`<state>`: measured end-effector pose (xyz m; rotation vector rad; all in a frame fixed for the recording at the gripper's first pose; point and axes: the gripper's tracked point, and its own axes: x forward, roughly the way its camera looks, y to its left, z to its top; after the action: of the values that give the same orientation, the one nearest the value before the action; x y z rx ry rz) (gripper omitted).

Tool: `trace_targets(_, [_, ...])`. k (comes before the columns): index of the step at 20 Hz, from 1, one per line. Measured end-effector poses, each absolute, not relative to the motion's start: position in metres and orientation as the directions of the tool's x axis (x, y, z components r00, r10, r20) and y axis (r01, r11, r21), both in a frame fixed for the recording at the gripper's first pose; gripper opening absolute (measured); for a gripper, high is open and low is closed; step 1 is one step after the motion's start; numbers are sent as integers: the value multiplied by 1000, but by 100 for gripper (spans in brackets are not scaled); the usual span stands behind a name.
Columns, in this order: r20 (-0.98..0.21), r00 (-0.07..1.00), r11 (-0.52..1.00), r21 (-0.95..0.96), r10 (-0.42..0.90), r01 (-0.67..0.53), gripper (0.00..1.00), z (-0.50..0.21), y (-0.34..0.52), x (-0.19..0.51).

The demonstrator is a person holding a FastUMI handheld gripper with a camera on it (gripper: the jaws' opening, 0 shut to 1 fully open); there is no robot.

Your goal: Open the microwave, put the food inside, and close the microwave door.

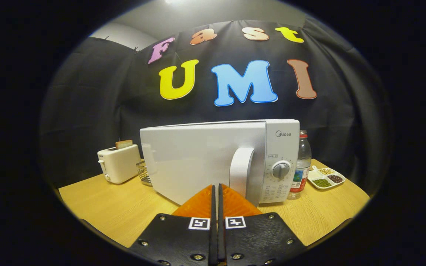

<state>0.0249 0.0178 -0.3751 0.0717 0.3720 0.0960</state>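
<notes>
2 fingers of our gripper [215,190] sit pressed together, empty, just before the microwave [213,159], its door shut. We judge opening comes first: spread them, take the handle [241,171].

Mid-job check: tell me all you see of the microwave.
The microwave is a white, glossy box standing upright on the wooden table, door shut. A vertical white handle sits beside a panel with a grey dial. The hand-held gripper, fingers together and holding nothing, points at its door.

microwave [205,159] just ahead of closed gripper [216,190]
</notes>
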Motion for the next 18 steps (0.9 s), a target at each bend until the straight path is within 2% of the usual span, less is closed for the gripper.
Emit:
trace_targets(11, [-390,916,995,-14,-93,96,1,-398,-10,96])
trace_targets(18, [-379,910,986,-69,-168,153,2,-402,-16,124])
